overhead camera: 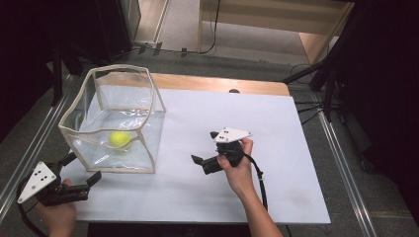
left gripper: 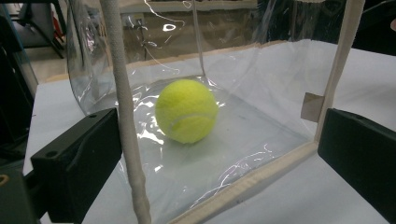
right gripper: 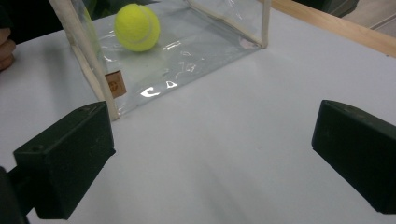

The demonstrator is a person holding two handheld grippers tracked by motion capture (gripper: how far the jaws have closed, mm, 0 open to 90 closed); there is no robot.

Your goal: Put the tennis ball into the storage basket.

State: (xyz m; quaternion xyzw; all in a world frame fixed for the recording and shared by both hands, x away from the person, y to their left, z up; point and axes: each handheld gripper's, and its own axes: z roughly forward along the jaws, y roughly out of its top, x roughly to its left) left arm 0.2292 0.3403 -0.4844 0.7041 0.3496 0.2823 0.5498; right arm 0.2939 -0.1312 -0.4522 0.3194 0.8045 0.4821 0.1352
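White worktop (overhead camera: 276, 128) under my hands: my left gripper (overhead camera: 81, 170) gapes at the clear bag's (overhead camera: 148, 98) near corner, the tennis ball (overhead camera: 120, 139) already sits inside, and my right gripper (overhead camera: 205, 149) waits open, empty, well apart.

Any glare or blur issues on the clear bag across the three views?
High view: soft, bag film shows mild sheen, ball readable. Left gripper view: bright specular streaks on the film around the ball, near tongs blurred. Right gripper view: small highlights on the bag floor, ball sharp.
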